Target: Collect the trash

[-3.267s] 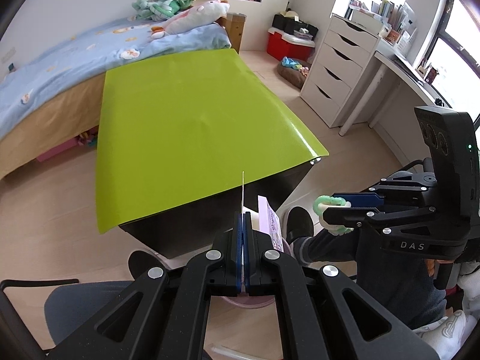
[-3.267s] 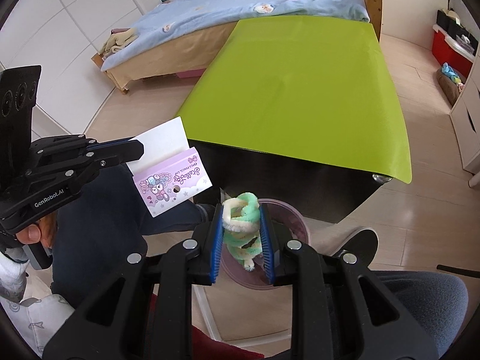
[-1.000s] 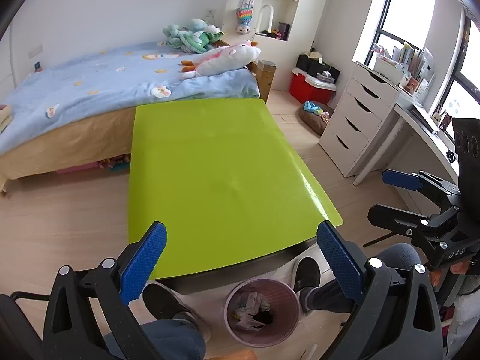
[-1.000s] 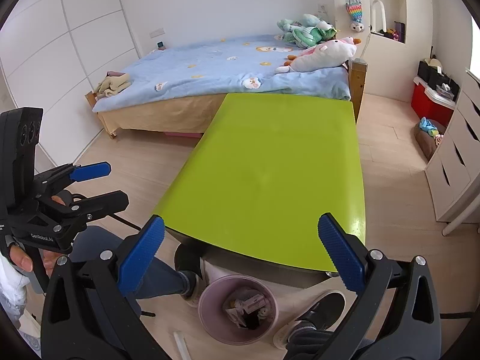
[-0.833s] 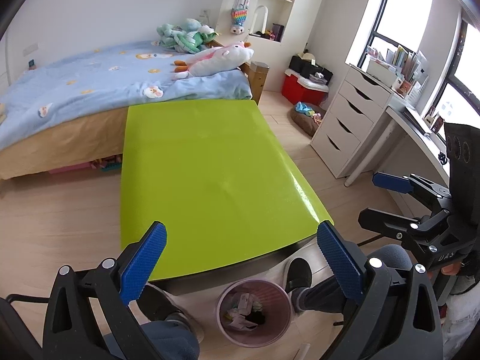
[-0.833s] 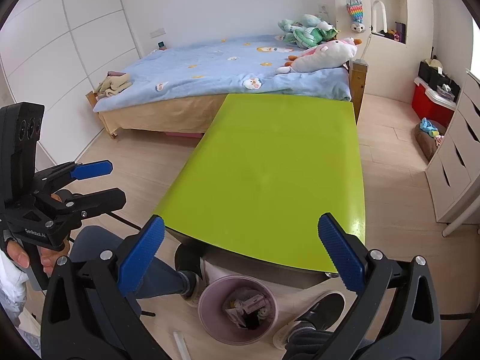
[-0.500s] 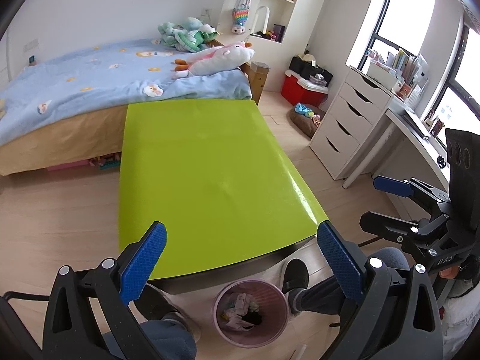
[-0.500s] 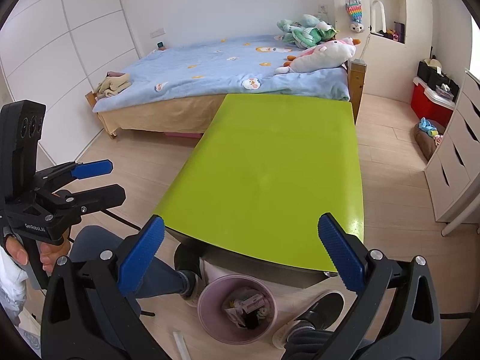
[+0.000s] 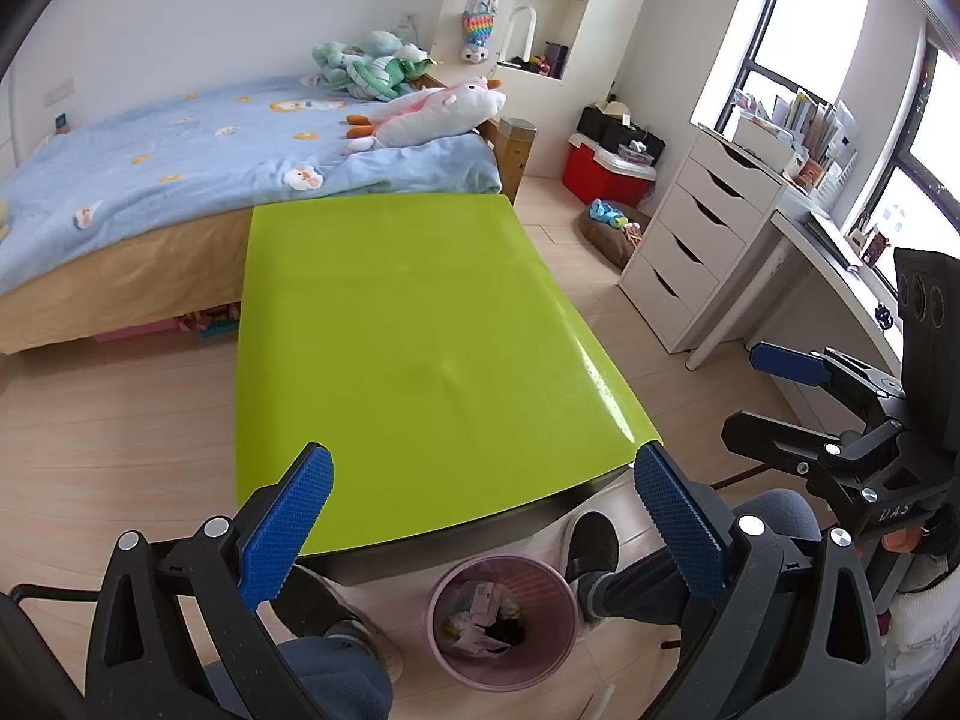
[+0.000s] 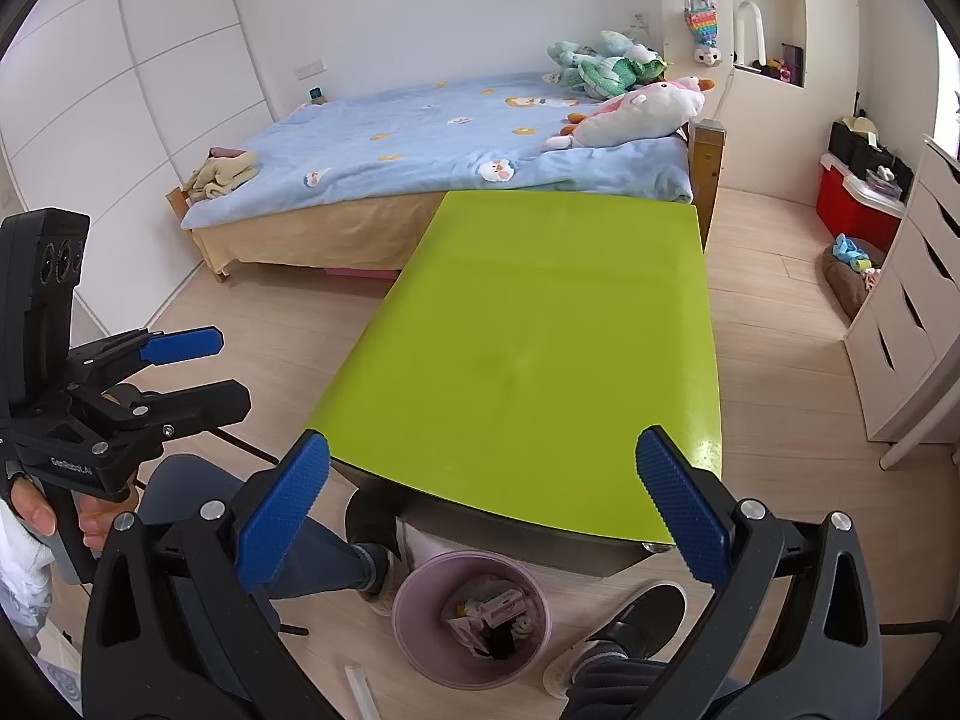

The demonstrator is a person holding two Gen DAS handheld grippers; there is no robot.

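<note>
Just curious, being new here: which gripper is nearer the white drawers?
Right. The right gripper hangs on the side of the white drawers; the left gripper hangs farther left.

Bright daylight from window [image 9: 780, 42]; tabletop [image 9: 420, 330] glare, fisheye-warped edges, sharp.

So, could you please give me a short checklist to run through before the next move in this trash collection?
1. Left tongs empty and open: ok, blue pads spread wide, nothing between them.
2. Right tongs empty and open: ok, same state.
3. Pink trash bin upright and reachable: ok, it stands on the floor at the near table edge, between the person's feet.
4. Trash in the bin: ok, paper scraps lie inside.
5. Green table free of trash: ok, no items seen on it.
6. Floor by the bin: not ok, a pale strip lies on the floor beside it; what it is, cannot tell.
</note>
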